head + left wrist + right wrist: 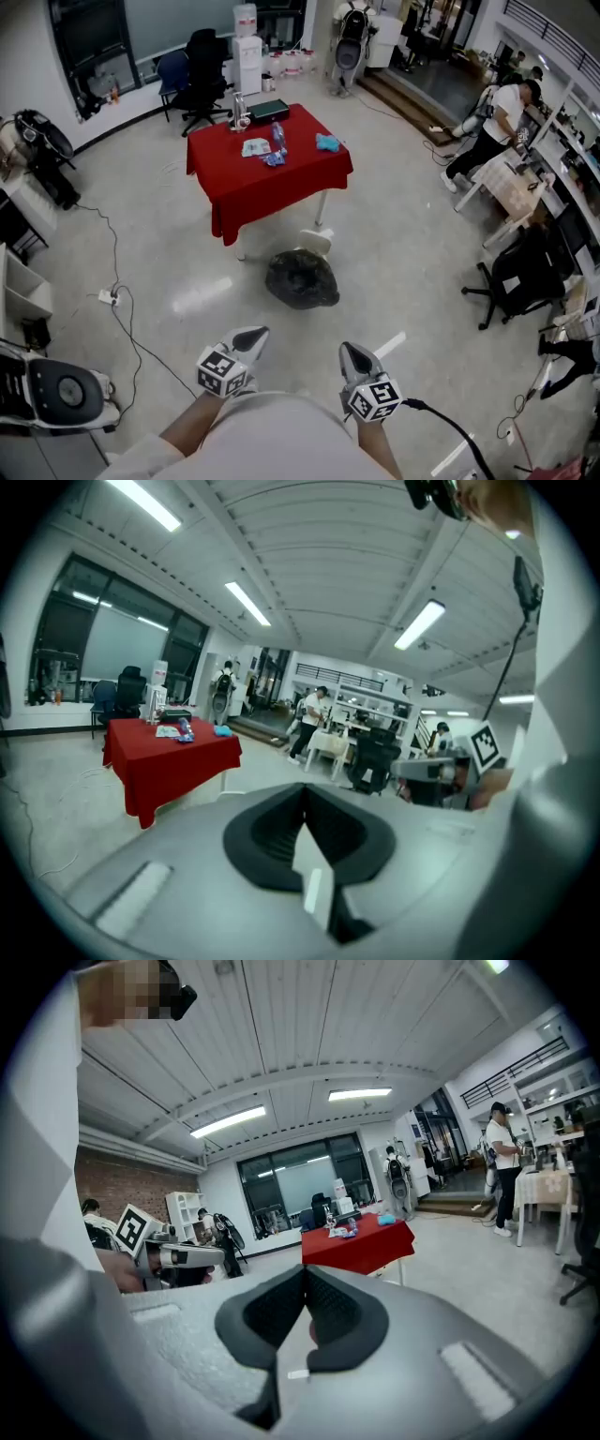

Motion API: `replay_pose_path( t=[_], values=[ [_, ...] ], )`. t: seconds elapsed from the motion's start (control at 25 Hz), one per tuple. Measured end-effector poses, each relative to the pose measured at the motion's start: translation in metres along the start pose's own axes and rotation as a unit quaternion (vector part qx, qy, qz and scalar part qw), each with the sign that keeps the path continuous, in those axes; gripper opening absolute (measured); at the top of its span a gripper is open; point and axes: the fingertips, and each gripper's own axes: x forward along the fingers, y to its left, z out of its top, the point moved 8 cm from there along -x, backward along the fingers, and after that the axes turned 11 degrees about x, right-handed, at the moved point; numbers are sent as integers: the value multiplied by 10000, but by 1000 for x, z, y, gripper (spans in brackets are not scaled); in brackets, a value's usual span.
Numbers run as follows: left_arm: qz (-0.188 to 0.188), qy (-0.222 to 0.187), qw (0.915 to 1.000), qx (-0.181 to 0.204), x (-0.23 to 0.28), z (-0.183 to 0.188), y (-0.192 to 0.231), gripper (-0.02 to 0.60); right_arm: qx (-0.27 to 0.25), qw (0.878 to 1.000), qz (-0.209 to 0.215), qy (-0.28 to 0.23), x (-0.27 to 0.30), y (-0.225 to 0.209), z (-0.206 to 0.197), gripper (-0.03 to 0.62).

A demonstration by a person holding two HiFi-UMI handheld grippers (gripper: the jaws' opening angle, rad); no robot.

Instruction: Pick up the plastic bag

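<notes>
one black plastic bag, red table just behind

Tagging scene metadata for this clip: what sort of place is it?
Probably an open-plan office or lab: desks along the right with a person at them, an office chair and water dispenser by the windows, and a red-clothed table mid-room, a black plastic bag lying in front.

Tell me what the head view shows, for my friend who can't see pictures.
A dark plastic bag sits on the pale floor, in front of a table with a red cloth. At the bottom, the left gripper and right gripper point toward the bag, fingers shut, both well short of it.
</notes>
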Motion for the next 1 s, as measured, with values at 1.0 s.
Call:
replay_pose_path(
  t=[1.0],
  values=[
    [216, 86, 9997, 105, 30, 5, -56, 5, -498, 9983, 157, 271, -58, -68, 6, -5]
  ],
)
